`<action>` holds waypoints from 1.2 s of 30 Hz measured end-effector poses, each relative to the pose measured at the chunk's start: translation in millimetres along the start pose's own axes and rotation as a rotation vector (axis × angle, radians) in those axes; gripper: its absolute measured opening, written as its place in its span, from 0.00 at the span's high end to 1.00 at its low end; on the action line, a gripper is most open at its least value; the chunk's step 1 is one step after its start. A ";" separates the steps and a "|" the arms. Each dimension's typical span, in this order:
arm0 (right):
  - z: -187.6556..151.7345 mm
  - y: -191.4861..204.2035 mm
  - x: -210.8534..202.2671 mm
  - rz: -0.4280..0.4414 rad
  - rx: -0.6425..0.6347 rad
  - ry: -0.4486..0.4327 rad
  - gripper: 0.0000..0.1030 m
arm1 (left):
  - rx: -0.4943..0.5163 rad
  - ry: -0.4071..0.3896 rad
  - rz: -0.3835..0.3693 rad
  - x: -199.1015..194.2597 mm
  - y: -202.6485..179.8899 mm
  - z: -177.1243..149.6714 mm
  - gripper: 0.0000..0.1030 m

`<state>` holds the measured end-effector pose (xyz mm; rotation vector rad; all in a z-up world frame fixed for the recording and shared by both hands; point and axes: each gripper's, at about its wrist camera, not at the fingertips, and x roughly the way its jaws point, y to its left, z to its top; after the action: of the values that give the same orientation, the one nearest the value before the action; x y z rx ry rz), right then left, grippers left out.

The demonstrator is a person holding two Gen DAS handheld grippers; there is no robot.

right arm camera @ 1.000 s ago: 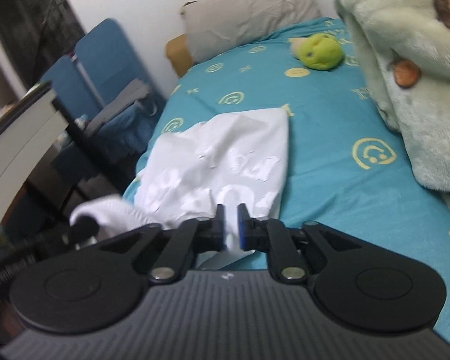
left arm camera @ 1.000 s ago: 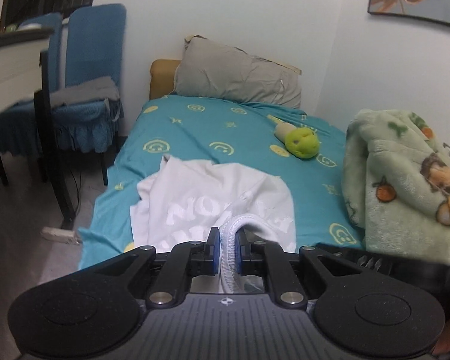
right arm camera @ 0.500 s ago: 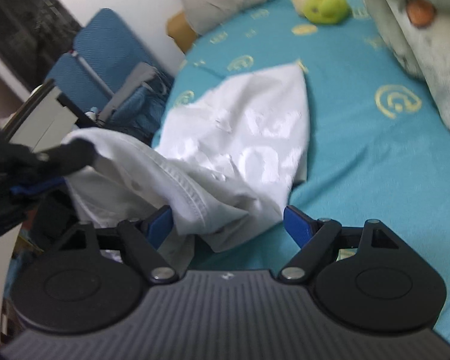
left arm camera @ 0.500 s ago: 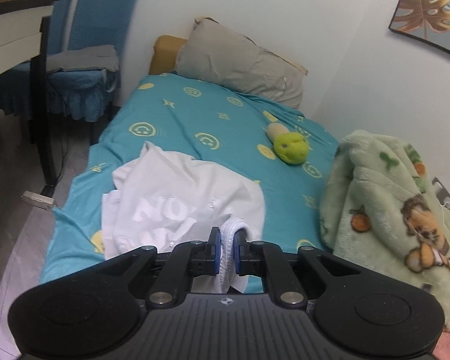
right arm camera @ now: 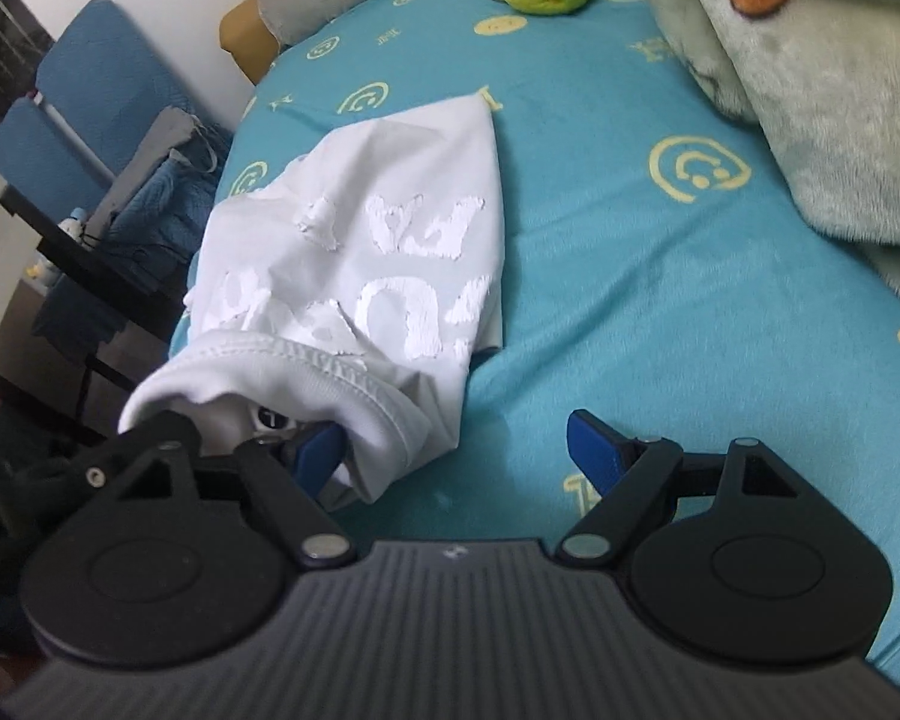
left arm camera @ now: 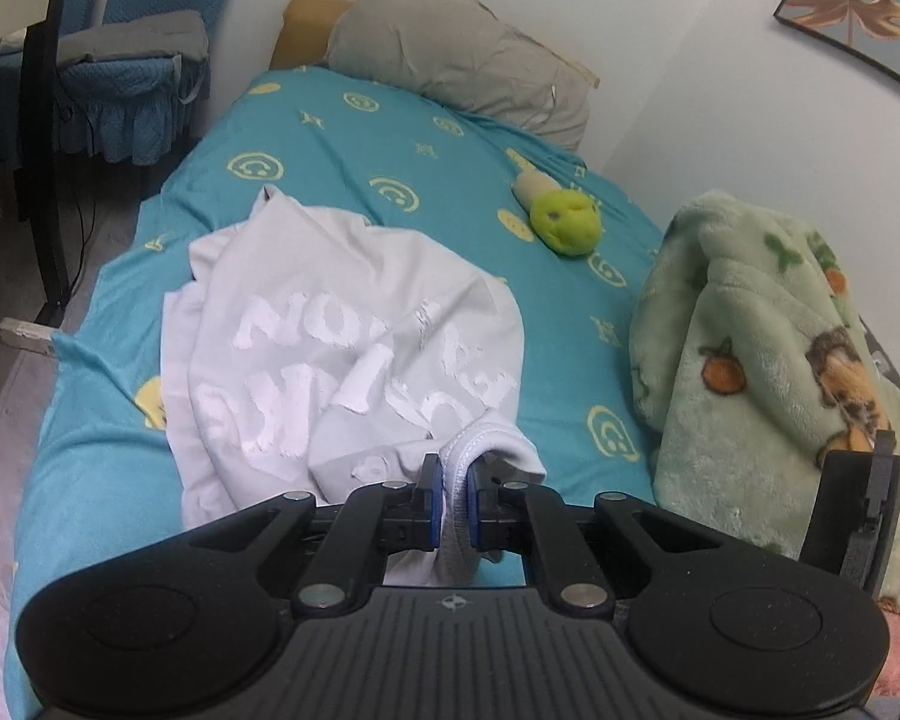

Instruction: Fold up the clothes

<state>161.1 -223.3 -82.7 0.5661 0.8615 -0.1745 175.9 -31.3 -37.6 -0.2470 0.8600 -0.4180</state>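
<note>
White T-shirt [left arm camera: 354, 354] lies crumpled on the teal bed sheet [left arm camera: 438, 180], its long axis running from the lower middle of the left wrist view up toward the upper left, with the raised lettering facing up. My left gripper [left arm camera: 453, 504] has its jaws clamped on the ribbed hem at the lower centre of that view, the cloth bunched between them. In the right wrist view my right gripper [right arm camera: 456, 450] has its jaws spread wide; the stitched hem of the shirt drapes over the left fingertip, while the right fingertip stands over bare sheet. The shirt's far corner points toward the upper middle of that frame.

Bare sheet stretches to the right of the shirt, up to the green fleece blanket [left arm camera: 774, 360] heaped at the right edge. A green plush toy [left arm camera: 564, 222] rests beyond the shirt, well apart from it, and a grey pillow [left arm camera: 456, 48] sits at the head of the bed. The bed's left edge drops off just beside the shirt, with blue chairs [left arm camera: 120, 60] in the upper left.
</note>
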 end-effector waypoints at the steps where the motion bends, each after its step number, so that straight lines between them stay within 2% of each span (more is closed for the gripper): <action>1: 0.1 1.1 0.0 -0.002 -0.009 -0.002 0.20 | -0.006 0.002 -0.001 -0.3 0.7 1.0 0.92; 9: 0.8 5.4 -2.6 0.018 -0.030 -0.022 0.20 | -0.060 -0.019 0.008 -2.7 13.5 10.6 0.92; 10: 0.6 6.1 -3.2 0.026 -0.033 -0.025 0.20 | -0.063 -0.039 0.037 -1.3 18.2 11.1 0.92; 11: 0.3 6.5 -4.3 0.036 -0.033 -0.027 0.20 | -0.067 -0.058 0.065 0.1 23.0 11.6 0.92; 14: -1.4 9.1 -9.3 0.071 -0.046 -0.047 0.20 | -0.102 -0.078 0.079 5.9 41.8 9.9 0.92; 17: -3.9 13.5 -12.6 0.130 -0.055 -0.067 0.20 | -0.148 -0.101 0.054 7.1 60.0 7.4 0.92; 19: -7.6 18.4 -12.1 0.169 -0.069 -0.064 0.20 | -0.153 -0.124 0.036 4.8 65.1 6.5 0.92; 21: -12.2 24.9 -9.7 0.200 -0.096 -0.057 0.20 | -0.105 -0.165 0.050 -0.4 61.0 5.2 0.92; 26: -8.2 36.9 0.4 0.139 -0.142 -0.142 0.20 | -0.103 -0.207 0.000 -10.9 55.1 2.1 0.92; 30: 1.9 20.5 6.1 0.080 -0.065 -0.187 0.20 | -0.089 -0.295 -0.040 -27.9 50.7 0.4 0.93; 33: 4.6 12.7 7.1 0.067 -0.055 -0.178 0.20 | -0.063 -0.361 -0.110 -39.9 42.7 -3.0 0.94; 36: 3.0 22.2 10.9 0.045 -0.116 -0.132 0.20 | 0.001 -0.445 -0.167 -51.4 23.7 -13.5 0.94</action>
<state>178.3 -205.4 -80.6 0.4596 0.7254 -0.1189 141.8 12.4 -20.0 -0.3955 0.4037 -0.4949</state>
